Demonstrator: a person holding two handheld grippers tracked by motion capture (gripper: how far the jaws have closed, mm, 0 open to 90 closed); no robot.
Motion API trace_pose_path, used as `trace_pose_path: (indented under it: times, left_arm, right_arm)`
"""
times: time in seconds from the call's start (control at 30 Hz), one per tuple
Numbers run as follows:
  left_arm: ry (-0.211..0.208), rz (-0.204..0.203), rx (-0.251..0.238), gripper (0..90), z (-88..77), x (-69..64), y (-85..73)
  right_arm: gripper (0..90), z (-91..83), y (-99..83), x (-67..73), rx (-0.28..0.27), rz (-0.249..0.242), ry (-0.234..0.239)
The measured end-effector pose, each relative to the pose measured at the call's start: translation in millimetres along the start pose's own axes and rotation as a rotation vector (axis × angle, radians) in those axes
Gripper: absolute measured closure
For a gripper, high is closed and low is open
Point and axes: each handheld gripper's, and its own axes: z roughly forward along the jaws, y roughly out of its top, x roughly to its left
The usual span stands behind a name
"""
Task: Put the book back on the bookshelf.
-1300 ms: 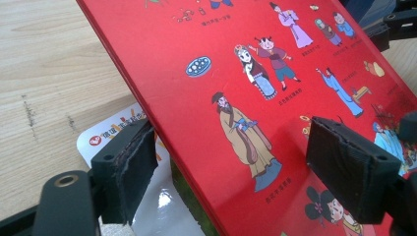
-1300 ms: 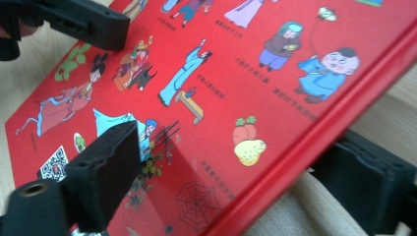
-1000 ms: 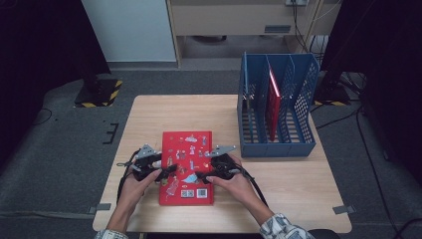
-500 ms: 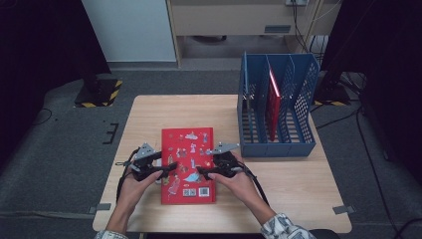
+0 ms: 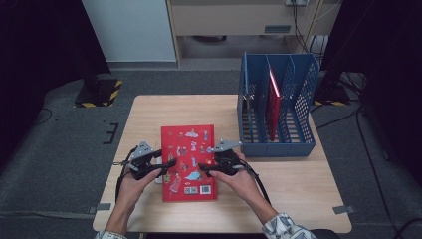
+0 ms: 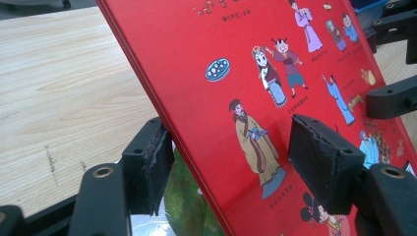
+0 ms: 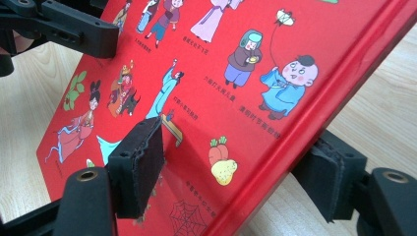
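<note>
Blue plastic mesh file rack [image 5: 298, 134], right of frame: thin red book [image 5: 272, 102] upright in middle slot. Flat red picture book [image 5: 188, 149] on desk [image 5: 149, 114], centre; L claw [image 5: 169, 166] & R claw [image 5: 204, 169] have been closing, half-open astride its edges, no grip yet.

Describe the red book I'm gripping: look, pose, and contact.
The red book is a thin glossy hardcover printed with small cartoon figures, lying on the wooden table left of the blue rack. The left gripper and right gripper straddle its side edges, jaws just been closing; neither yet clearly clamps.

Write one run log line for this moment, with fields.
left gripper: jaws closing around red book edge | right gripper: same, opposite edge | book: on table
</note>
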Motion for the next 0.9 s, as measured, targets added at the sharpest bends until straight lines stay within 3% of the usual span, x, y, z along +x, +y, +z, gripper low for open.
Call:
trace_pose_path:
  times: [0.33, 0.9]
  left_arm:
    - [-0.008, -0.009, 0.015, 37.0, -5.9, -1.5, 10.3]
    - [0.007, 0.021, 0.023, 41.5, -8.3, -7.0, 27.7]
  right_arm:
    - [32.6, -5.9, 6.3, 2.9, -0.005, -0.034, -0.023]
    - [38.2, -17.3, 13.7, 0.8, -0.001, -0.058, -0.042]
